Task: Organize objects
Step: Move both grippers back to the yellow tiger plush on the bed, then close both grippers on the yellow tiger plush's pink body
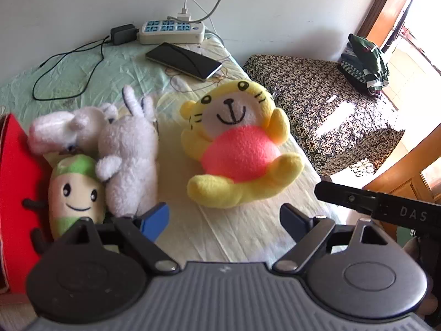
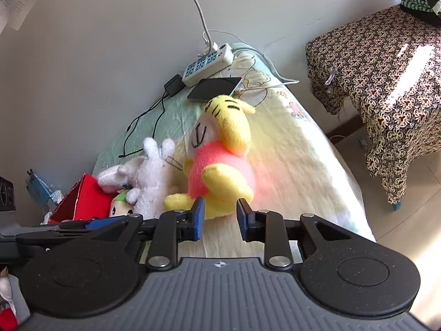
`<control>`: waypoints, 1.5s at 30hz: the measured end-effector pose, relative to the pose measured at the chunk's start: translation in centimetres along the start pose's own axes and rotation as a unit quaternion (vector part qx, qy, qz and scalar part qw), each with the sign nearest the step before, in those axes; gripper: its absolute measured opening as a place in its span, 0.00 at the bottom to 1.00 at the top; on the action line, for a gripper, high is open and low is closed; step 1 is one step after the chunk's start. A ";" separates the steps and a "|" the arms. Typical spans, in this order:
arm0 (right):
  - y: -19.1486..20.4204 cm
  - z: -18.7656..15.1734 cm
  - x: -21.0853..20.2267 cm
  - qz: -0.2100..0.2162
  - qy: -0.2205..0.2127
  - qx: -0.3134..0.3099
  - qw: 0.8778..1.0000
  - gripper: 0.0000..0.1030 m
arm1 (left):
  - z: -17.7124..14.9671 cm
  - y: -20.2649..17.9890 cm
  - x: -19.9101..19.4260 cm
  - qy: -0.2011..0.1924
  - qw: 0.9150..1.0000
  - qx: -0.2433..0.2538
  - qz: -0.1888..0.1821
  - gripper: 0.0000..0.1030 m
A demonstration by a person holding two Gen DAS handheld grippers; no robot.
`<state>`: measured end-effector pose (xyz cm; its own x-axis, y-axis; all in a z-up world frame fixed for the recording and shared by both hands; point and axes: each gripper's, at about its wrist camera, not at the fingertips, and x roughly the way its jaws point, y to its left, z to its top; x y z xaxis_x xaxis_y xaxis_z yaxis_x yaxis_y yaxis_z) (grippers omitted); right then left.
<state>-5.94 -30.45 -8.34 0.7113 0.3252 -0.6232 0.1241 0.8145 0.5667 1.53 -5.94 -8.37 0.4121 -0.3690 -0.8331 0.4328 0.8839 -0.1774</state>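
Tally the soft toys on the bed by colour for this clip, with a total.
Yellow: 1, the yellow tiger plush with a pink belly
White: 2, the fluffy white rabbit plush and the smaller white plush beside it
Cream and green: 1, the smiling cream plush with a green cap
Total: 4

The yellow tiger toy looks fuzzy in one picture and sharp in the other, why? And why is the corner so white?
Left wrist view: the yellow tiger toy is fairly sharp, and the doorway at top right is washed out by sunlight. Right wrist view: the tiger looks smeared and soft, likely motion blur, with a bright sun patch on the patterned cloth. Both views bend straight edges, as fisheye lenses do.
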 end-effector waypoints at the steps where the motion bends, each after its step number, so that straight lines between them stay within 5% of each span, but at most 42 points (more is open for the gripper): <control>1: -0.4 0.5 0.1 0.000 -0.003 0.002 1.000 0.27 | 0.5 -0.2 0.4 0.000 1.000 0.002 0.002 0.86; 9: -2.2 4.2 1.3 0.031 -0.019 0.047 0.998 0.44 | 3.7 -1.9 3.4 0.007 1.000 0.013 0.026 0.91; 13: -2.6 5.5 3.0 0.047 -0.012 0.062 0.997 0.44 | 4.7 -2.4 4.6 0.017 0.999 0.015 0.035 0.92; 24: -4.3 6.7 6.7 0.071 0.028 0.089 0.993 0.61 | 5.8 -3.1 7.5 0.055 0.998 0.003 0.013 0.92; 35: -6.3 6.6 9.1 0.051 0.054 0.108 0.991 0.65 | 6.3 -2.7 11.2 0.103 0.995 0.001 0.003 0.92; 45: -6.6 6.2 11.0 0.060 0.074 0.128 0.987 0.66 | 6.7 -3.1 12.1 0.104 0.994 0.022 0.018 0.97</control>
<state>5.35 -35.25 -15.53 0.6256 0.4941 -0.6038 0.2283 0.6241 0.7472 10.54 -15.02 -14.42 0.2555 -0.2651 -0.9298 0.4563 0.8809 -0.1257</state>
